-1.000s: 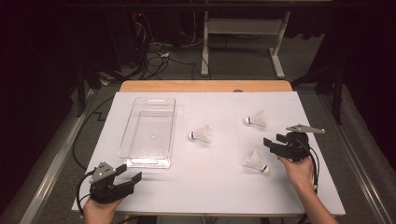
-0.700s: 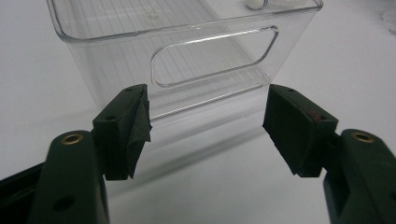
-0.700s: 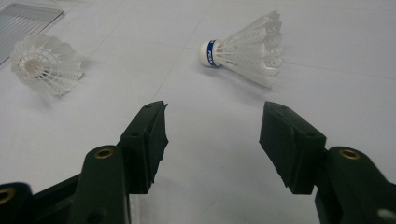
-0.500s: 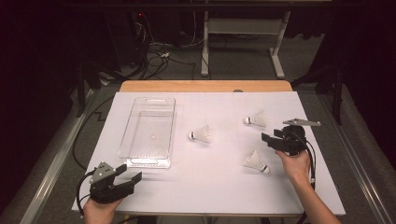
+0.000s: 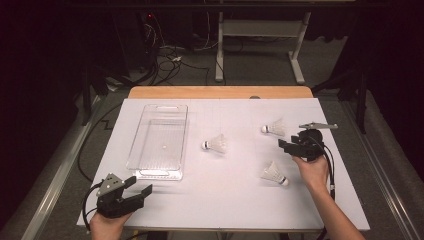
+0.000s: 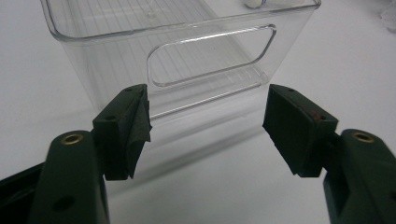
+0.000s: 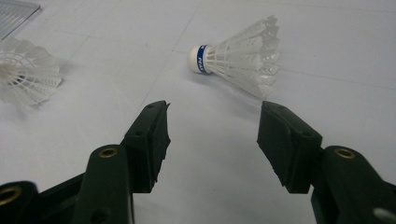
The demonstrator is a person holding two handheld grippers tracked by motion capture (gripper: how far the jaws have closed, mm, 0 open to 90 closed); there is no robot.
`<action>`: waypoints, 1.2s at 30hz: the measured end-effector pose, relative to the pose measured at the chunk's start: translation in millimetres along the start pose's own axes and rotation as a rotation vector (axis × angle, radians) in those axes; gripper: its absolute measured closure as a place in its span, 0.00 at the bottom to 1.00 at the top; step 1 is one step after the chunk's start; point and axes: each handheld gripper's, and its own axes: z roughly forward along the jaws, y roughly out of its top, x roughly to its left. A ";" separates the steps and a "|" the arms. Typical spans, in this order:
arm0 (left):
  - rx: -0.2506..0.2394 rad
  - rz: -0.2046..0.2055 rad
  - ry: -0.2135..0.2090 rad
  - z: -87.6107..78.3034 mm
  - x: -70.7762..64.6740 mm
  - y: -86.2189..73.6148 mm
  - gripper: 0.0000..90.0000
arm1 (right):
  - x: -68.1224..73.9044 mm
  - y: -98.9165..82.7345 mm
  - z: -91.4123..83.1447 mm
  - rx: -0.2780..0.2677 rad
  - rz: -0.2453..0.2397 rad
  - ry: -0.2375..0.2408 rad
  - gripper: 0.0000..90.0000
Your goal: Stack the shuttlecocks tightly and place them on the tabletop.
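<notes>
Three white shuttlecocks lie on the white table: one in the middle (image 5: 216, 144), one at the far right (image 5: 274, 128), one nearer on the right (image 5: 273, 173). My right gripper (image 5: 284, 145) hovers between the two right ones, pointing left. In the right gripper view the far-right shuttlecock (image 7: 238, 56), with a blue band on its cork, lies just beyond the right gripper (image 7: 212, 135). Its jaws are open, have just been closing a little, and hold nothing. My left gripper (image 5: 141, 186) rests open at the near left, facing the clear tray (image 6: 187, 28); nothing sits between the left gripper (image 6: 208, 126) jaws.
The clear plastic tray (image 5: 157, 106) stands lengthwise on the left half of the table with nothing in it, its handle cut-out facing my left gripper. The middle shuttlecock (image 7: 25, 77) lies off to the left in the right gripper view. Desk legs and cables lie beyond the far edge.
My right gripper has shifted slightly farther up the table and left, toward the far-right shuttlecock. The left gripper and the shuttlecocks have stayed put.
</notes>
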 end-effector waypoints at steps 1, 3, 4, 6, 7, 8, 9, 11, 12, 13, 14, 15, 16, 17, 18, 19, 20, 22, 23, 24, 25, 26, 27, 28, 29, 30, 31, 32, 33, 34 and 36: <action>0.001 0.001 -0.001 0.0 0.0 0.0 0.36 | 0.0 0.8 0.8 0.003 0.000 -0.003 0.49; 0.000 0.000 -0.002 0.1 0.0 0.0 0.36 | -0.5 2.5 2.2 0.008 0.002 -0.005 0.49; -0.001 -0.001 -0.002 0.2 -0.1 -0.1 0.36 | -0.7 3.5 2.8 0.011 0.004 -0.005 0.49; 0.001 0.001 -0.003 0.1 0.1 0.0 0.36 | -1.2 5.6 4.2 0.016 0.006 -0.007 0.49; 0.002 0.001 -0.004 0.3 0.1 0.0 0.36 | -1.6 6.6 5.0 0.018 0.005 -0.009 0.50; 0.002 0.001 -0.005 0.3 0.1 0.1 0.36 | -1.8 7.5 5.7 0.019 0.009 -0.010 0.50; 0.002 0.000 -0.006 0.4 0.1 0.1 0.36 | -2.2 8.2 6.5 0.021 0.011 -0.011 0.50; 0.003 0.003 -0.007 0.3 -0.1 0.1 0.36 | -3.0 9.3 8.6 0.026 0.017 -0.016 0.50; 0.004 0.004 -0.006 0.2 -0.2 0.1 0.36 | -3.5 9.7 9.7 0.027 0.020 -0.018 0.51; 0.003 0.004 -0.006 0.3 -0.3 0.1 0.36 | -4.1 10.1 10.7 0.029 0.024 -0.018 0.51; 0.004 0.004 -0.006 0.4 -0.3 0.1 0.36 | -4.8 10.3 11.6 0.031 0.029 -0.019 0.51; 0.004 0.004 -0.006 0.4 -0.2 0.1 0.36 | -5.6 10.5 12.7 0.033 0.033 -0.021 0.51; 0.002 0.002 -0.006 0.6 -0.4 0.0 0.36 | -6.5 10.7 13.7 0.036 0.036 -0.021 0.51; 0.002 0.003 -0.005 0.5 -0.5 -0.1 0.36 | -7.7 10.6 14.7 0.037 0.038 -0.023 0.52; 0.002 0.004 -0.005 0.4 -0.4 -0.1 0.36 | -8.7 10.6 15.5 0.039 0.042 -0.024 0.52; 0.003 0.002 -0.004 0.4 -0.5 0.0 0.36 | -9.8 10.7 16.2 0.041 0.045 -0.025 0.52; 0.002 0.001 -0.003 0.5 -0.4 -0.1 0.36 | -10.8 10.7 16.6 0.041 0.047 -0.026 0.52; 0.005 -0.001 -0.004 0.7 -0.2 0.1 0.36 | -12.0 10.9 16.5 0.040 0.053 -0.024 0.52; 0.004 -0.001 -0.005 1.1 -0.3 0.2 0.36 | -12.4 11.5 16.3 0.044 0.055 -0.024 0.52; 0.004 -0.001 -0.004 1.3 -0.4 0.2 0.36 | -12.7 12.6 16.3 0.048 0.052 -0.022 0.52; 0.005 0.000 -0.004 1.3 -0.5 0.2 0.36 | -12.8 14.0 15.8 0.049 0.053 -0.022 0.52; 0.005 -0.001 -0.004 1.3 -0.4 0.2 0.36 | -12.7 15.8 15.7 0.048 0.054 -0.024 0.52; 0.004 -0.003 -0.004 1.3 -0.2 0.1 0.36 | -12.7 17.8 15.9 0.051 0.053 -0.025 0.53; 0.003 -0.005 -0.003 1.3 0.0 0.0 0.36 | -13.0 19.5 16.6 0.050 0.051 -0.030 0.53; 0.003 -0.004 -0.003 1.1 0.3 0.0 0.36 | -13.2 21.1 17.1 0.051 0.053 -0.032 0.53; 0.003 -0.004 -0.003 1.1 0.4 0.0 0.36 | -13.7 22.4 18.3 0.055 0.055 -0.034 0.53; 0.004 -0.004 -0.003 1.2 0.4 -0.1 0.36 | -14.0 23.6 19.6 0.059 0.057 -0.035 0.53; 0.004 -0.004 -0.003 1.2 0.4 -0.1 0.36 | -14.4 24.6 21.0 0.062 0.059 -0.037 0.53; 0.004 -0.003 -0.004 1.2 0.4 -0.1 0.36 | -14.7 25.5 22.4 0.065 0.061 -0.039 0.53; 0.003 -0.003 -0.004 1.1 0.4 -0.1 0.36 | -14.8 26.5 23.6 0.069 0.066 -0.041 0.54; 0.004 -0.003 -0.004 1.2 0.5 -0.1 0.36 | -15.2 28.6 25.9 0.068 0.069 -0.043 0.54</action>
